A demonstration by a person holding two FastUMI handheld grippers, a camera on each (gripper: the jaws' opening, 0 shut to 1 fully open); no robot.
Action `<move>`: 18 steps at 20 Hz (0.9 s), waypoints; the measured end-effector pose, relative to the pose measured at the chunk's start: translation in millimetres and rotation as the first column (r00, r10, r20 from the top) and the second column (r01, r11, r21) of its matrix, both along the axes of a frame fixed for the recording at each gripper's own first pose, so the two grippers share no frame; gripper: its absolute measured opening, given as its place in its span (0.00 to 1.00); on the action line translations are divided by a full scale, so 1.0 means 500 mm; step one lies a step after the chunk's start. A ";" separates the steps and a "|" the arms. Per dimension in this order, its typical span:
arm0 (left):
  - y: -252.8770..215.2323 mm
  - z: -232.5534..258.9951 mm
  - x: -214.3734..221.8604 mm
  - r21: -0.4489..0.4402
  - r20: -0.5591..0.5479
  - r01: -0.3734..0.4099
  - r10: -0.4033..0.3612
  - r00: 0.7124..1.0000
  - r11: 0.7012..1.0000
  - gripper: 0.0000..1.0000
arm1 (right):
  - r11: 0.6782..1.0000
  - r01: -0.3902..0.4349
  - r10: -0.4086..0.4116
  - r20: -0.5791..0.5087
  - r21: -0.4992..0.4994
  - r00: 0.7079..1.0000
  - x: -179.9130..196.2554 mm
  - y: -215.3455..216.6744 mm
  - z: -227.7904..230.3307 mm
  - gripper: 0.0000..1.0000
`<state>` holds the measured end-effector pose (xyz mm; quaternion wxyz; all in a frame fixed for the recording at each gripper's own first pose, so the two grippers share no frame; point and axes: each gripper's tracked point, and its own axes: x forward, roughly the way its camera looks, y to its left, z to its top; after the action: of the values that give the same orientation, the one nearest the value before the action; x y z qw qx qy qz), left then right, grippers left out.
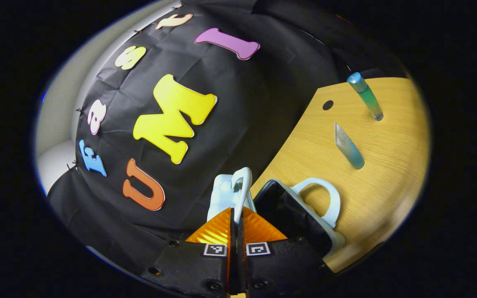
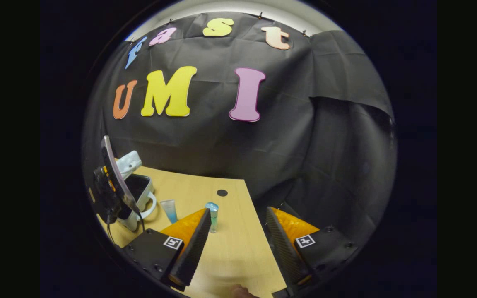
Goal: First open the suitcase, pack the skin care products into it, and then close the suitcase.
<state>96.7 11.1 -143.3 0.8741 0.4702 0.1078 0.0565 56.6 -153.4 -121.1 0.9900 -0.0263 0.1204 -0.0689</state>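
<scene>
A small pale suitcase (image 1: pixel 329 238) lies open on the wooden table, dark inside, its loop handle (image 1: pixel 333 198) toward the table's middle. My left gripper (image 1: pixel 236 212) is shut on the raised lid (image 1: pixel 224 192) at its edge. In the right gripper view the lid (image 2: pixel 113 167) stands tilted up over the suitcase base (image 2: pixel 141 194), with the left gripper (image 2: pixel 105 192) behind it. A blue-green tube (image 1: pixel 348 147) (image 2: pixel 169 210) and a capped bottle (image 1: pixel 365 96) (image 2: pixel 212 215) stand on the table beside the suitcase. My right gripper (image 2: pixel 238 217) hangs open above the table, holding nothing.
The table (image 1: pixel 387 174) has a dark round hole (image 1: pixel 328 105) (image 2: pixel 222 192) near its far edge. Its right edge (image 2: pixel 259 231) runs under my right gripper. Black cloth walls close in behind and to the right. A fingertip (image 2: pixel 238 291) shows at the bottom.
</scene>
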 end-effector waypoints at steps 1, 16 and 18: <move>0.020 0.025 -0.006 -0.025 0.013 0.000 0.001 1.000 1.000 0.02 | 1.000 0.004 -0.004 0.006 0.005 1.000 -0.005 0.016 0.007 0.80; 0.505 0.147 -0.041 -0.411 0.104 0.009 0.037 0.994 0.912 0.03 | 0.999 -0.017 0.017 0.010 -0.046 1.000 -0.045 0.330 0.078 0.80; 0.575 0.121 -0.041 -0.412 0.109 0.012 0.036 0.993 0.911 0.03 | 0.997 -0.031 0.032 0.012 -0.067 0.999 -0.048 0.365 0.085 0.80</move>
<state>76.4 298.8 -82.5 0.9580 0.2706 0.0702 0.0647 32.6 29.1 -78.6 0.9903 -0.0608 0.1111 -0.0574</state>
